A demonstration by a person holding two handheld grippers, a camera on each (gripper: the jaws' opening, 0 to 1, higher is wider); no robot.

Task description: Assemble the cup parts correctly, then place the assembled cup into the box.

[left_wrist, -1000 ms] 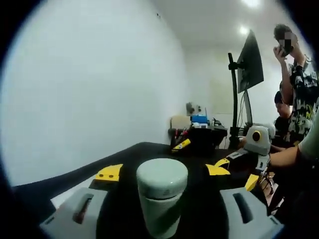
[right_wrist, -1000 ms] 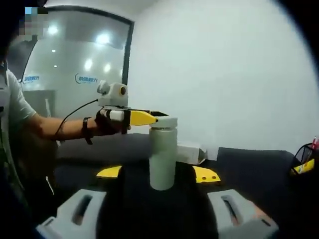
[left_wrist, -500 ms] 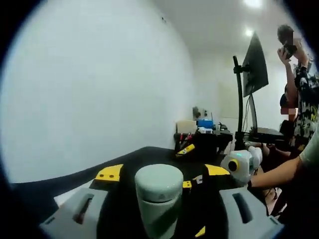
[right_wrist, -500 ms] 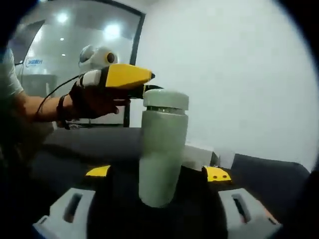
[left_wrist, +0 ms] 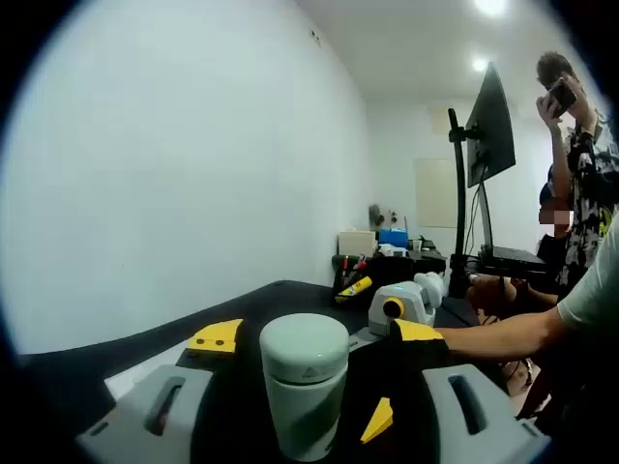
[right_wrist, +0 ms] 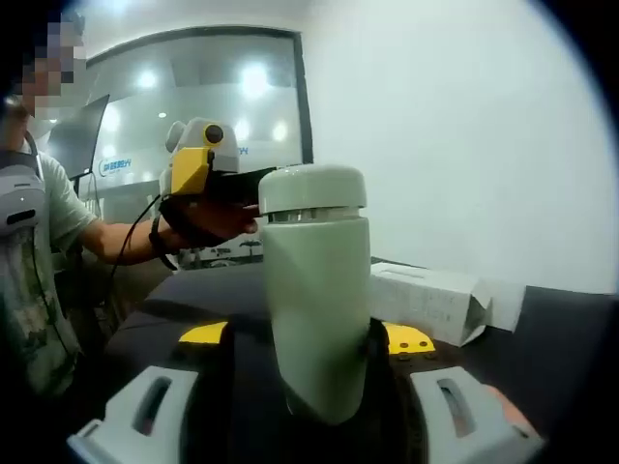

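Cup (right_wrist: 315, 290): pale green, lid on, upright between both grippers. Left gripper (right_wrist: 218, 184) pinches the lid; right gripper (right_wrist: 305, 377) pinches the body. Assembly looks finished; white box (right_wrist: 430, 300), far right on the counter (right_wrist: 571, 338), awaits.

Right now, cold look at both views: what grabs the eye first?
The pale green cup with its lid on, upright and large in the middle of the right gripper view, between the right hand-held gripper's yellow-tipped jaws. The left hand-held gripper holds it at the lid. Behind it a white box lies on the black table.
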